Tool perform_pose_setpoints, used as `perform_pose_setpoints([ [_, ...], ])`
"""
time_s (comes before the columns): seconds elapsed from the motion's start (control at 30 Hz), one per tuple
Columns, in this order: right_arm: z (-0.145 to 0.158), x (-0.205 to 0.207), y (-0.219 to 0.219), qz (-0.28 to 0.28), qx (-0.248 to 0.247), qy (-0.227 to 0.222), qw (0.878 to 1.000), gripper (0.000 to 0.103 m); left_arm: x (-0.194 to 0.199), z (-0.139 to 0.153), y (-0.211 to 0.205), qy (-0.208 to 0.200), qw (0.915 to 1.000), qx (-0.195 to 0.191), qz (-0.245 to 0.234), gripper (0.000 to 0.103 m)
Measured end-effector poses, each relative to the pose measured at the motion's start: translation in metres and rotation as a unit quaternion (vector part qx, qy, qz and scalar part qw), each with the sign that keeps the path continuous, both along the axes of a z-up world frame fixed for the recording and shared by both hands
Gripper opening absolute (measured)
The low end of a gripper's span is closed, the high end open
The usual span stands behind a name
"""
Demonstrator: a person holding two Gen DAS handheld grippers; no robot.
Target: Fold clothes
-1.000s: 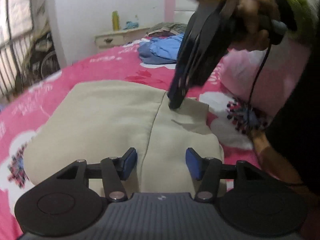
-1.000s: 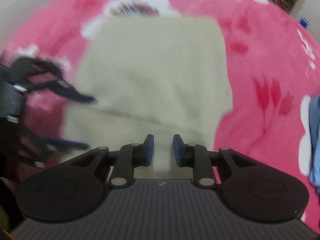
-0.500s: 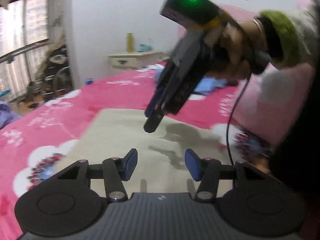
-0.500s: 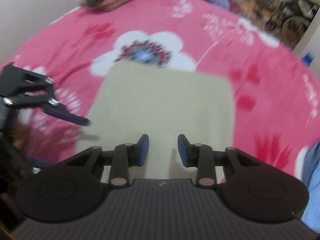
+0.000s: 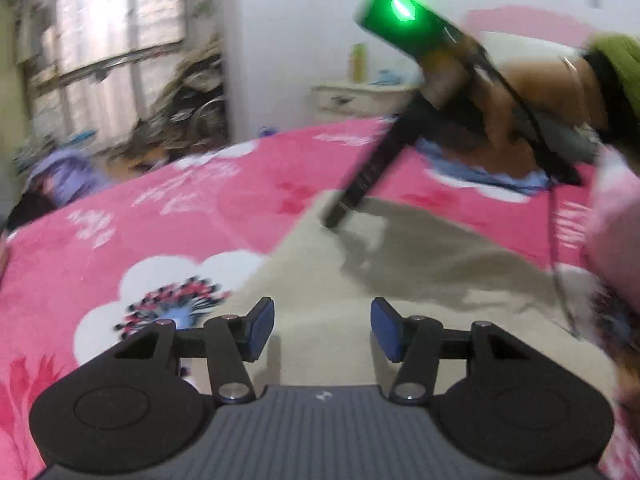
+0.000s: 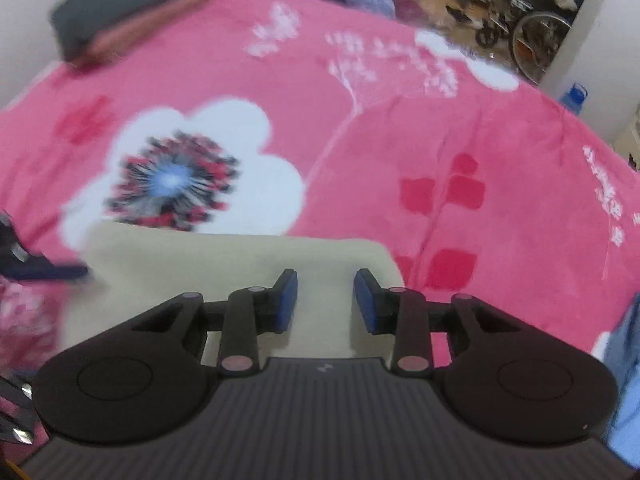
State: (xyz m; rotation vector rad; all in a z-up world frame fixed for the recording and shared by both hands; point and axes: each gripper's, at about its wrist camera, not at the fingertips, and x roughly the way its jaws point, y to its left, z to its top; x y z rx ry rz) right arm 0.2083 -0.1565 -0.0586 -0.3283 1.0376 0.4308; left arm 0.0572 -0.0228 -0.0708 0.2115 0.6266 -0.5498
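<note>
A beige folded garment (image 5: 400, 280) lies flat on the pink flowered bedspread (image 5: 180, 216). My left gripper (image 5: 322, 332) hovers open over the garment's near edge with nothing between its blue pads. My right gripper (image 6: 325, 300) is open too, above the garment (image 6: 240, 264) near its far right corner. In the left wrist view the right gripper (image 5: 340, 212) slants down, held by a hand with a green cuff, its tip close to the garment's far corner. A left finger (image 6: 44, 270) shows at the left edge of the right wrist view.
Blue clothes (image 5: 480, 172) lie further back on the bed. A dark and brown folded stack (image 6: 132, 12) rests at the bed's far left corner. A white bedside cabinet (image 5: 360, 98) stands by the wall. A wheelchair (image 6: 532, 28) and a window grille are beyond the bed.
Both grippers lifted and tilted up from the garment. The right gripper's jaws widened and it swung toward the garment's far corner. More of the bedspread and room shows.
</note>
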Motion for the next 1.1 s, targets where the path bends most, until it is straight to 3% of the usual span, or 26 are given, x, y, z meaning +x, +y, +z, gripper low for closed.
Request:
perform_pose_setpoints([
  [0.07,-0.013,0.001,-0.001,-0.003,0.003,-0.003,1.000,0.033,0.020,-0.017,0.001,0.031,0.9994,-0.005,0.016,0.053],
  [0.13,-0.015,0.000,0.001,-0.003,-0.001,-0.005,1.000,0.033,0.025,-0.021,0.003,0.035,0.9992,-0.009,0.016,0.054],
  [0.2,0.005,-0.001,-0.006,-0.004,0.006,-0.003,1.000,0.033,0.026,-0.014,0.003,0.034,0.9992,-0.010,0.016,0.053],
  [0.3,0.035,-0.015,-0.026,-0.008,0.034,0.010,0.999,0.033,0.023,0.000,0.012,0.039,0.9981,-0.043,0.021,0.055],
  [0.37,0.030,-0.016,-0.033,-0.022,0.025,0.018,0.999,0.033,0.028,-0.007,0.011,0.049,0.9979,-0.037,0.022,0.055],
  [0.43,-0.001,-0.001,-0.034,-0.041,0.005,0.047,0.998,0.034,0.030,-0.015,0.007,0.048,0.9982,-0.028,0.022,0.055],
  [0.53,-0.008,0.005,-0.047,-0.083,0.041,0.073,0.993,0.034,0.024,-0.010,0.000,0.044,0.9981,-0.020,0.037,0.053],
  [0.6,0.015,-0.010,-0.057,-0.084,0.065,0.070,0.992,0.035,0.007,0.006,0.001,0.033,0.9984,-0.033,0.031,0.053],
  [0.7,0.041,-0.057,-0.070,-0.026,0.060,0.076,0.995,0.036,-0.029,0.026,-0.004,0.030,0.9982,-0.051,-0.013,0.053],
  [0.73,0.041,-0.072,-0.072,-0.011,0.050,0.087,0.995,0.036,-0.042,0.027,-0.009,0.038,0.9970,-0.056,-0.037,0.053],
  [0.83,-0.001,-0.098,-0.071,-0.013,0.006,0.121,0.993,0.038,-0.068,0.008,-0.040,0.056,0.9936,-0.030,-0.093,0.054],
  [0.93,-0.023,-0.109,-0.065,-0.012,-0.011,0.092,0.996,0.039,-0.082,-0.013,-0.065,0.019,0.9955,0.031,-0.087,0.056],
  [1.03,0.007,-0.124,-0.071,-0.024,0.006,0.087,0.996,0.039,-0.084,0.008,-0.063,0.035,0.9964,0.018,-0.075,0.053],
  [1.1,0.025,-0.144,-0.072,-0.003,0.014,0.089,0.996,0.040,-0.090,0.021,-0.058,0.042,0.9957,-0.001,-0.082,0.053],
])
